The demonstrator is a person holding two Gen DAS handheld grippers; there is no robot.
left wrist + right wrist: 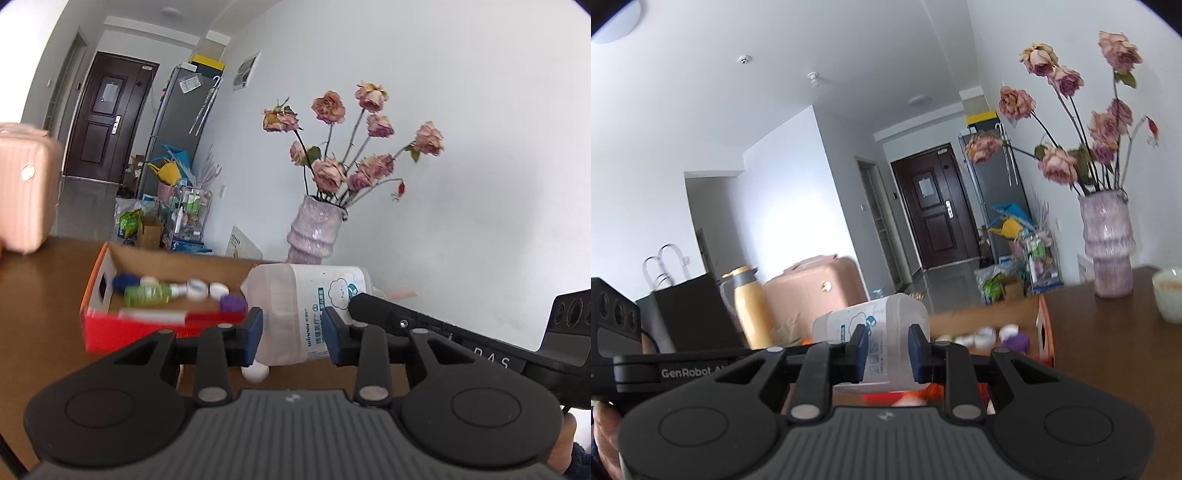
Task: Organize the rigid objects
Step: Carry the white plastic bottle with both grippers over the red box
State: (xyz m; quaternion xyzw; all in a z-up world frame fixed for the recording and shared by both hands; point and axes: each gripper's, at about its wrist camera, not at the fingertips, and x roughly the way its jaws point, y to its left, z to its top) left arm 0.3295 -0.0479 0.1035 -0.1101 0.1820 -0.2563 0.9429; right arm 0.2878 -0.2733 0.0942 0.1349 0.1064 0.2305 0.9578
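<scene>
Brown table [44, 295] below, open cardboard box [110, 266] of small bottles resting on it, and the translucent bottle [295, 310] is up in the air, lying sideways, left gripper [291, 332] clamped on one end, right gripper [888, 349] squeezing the other. Risk: uneven pulls could twist it loose onto the box. Only the right view shows the yellow flask [748, 306].

The bottle [295, 314] fills the gap of both claws, the left claw [293, 332] and right claw [888, 352] closed on it from opposite sides, so neither has room between its pads. Just beside it the open box [166, 295] blocks the table [44, 302] with its walls; only its top is free. Behind stand the vase [314, 229] and its flowers [354, 147], close to the wall. A bowl [1169, 295] sits beyond the vase. Bare table lies in front of the bowl.
</scene>
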